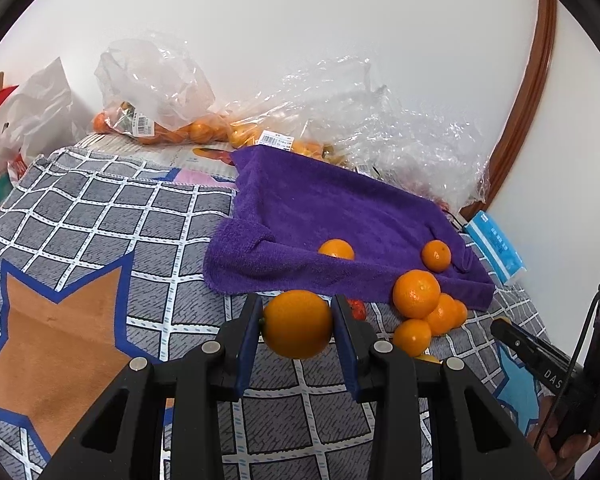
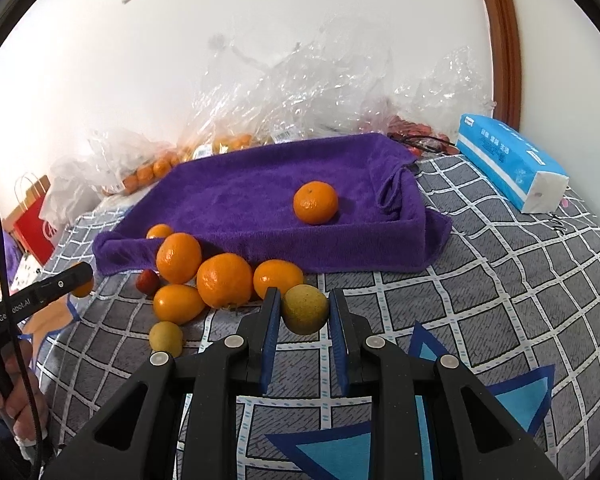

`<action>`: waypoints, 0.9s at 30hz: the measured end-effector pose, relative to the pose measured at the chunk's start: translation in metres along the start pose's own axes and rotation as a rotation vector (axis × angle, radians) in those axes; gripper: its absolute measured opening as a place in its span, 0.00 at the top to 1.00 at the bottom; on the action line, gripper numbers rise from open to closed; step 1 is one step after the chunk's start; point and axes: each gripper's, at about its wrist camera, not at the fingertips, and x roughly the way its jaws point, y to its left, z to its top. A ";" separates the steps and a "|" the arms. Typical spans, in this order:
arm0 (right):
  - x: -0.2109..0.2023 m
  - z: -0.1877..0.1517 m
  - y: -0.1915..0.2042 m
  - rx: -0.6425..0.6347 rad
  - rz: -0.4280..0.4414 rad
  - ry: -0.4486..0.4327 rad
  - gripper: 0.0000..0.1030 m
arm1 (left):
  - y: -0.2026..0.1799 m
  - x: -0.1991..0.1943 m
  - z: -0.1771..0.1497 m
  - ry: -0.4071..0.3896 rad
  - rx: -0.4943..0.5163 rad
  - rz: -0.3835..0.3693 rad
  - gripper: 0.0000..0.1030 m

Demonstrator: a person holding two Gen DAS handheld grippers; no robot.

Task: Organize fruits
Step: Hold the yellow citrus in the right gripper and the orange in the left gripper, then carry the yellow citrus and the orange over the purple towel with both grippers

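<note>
My left gripper [image 1: 297, 320] is shut on a large orange [image 1: 297, 325], held above the bedspread just in front of the purple towel-lined tray [image 1: 328, 216]. My right gripper [image 2: 305, 308] is shut on a yellow-green fruit [image 2: 305, 309] in front of the same tray [image 2: 260, 200]. One mandarin [image 2: 315, 202] lies in the tray on the right, another [image 2: 159, 231] at its left end. A pile of oranges [image 2: 220, 280], a small yellow fruit [image 2: 166, 337] and a red fruit [image 2: 147, 281] lie before the tray. The left gripper [image 2: 80, 278] shows at the left edge of the right wrist view.
Clear plastic bags with more oranges [image 1: 172, 128] and crumpled wrap [image 2: 300, 92] lie behind the tray by the wall. A blue tissue pack [image 2: 512, 162] sits to the right. A red paper bag [image 2: 36, 224] stands at far left. A checked bedspread [image 1: 100, 248] covers the surface.
</note>
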 end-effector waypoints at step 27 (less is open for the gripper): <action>-0.005 0.093 0.027 -0.062 0.036 -0.113 0.77 | -0.003 -0.010 0.073 -0.036 -0.018 0.071 0.68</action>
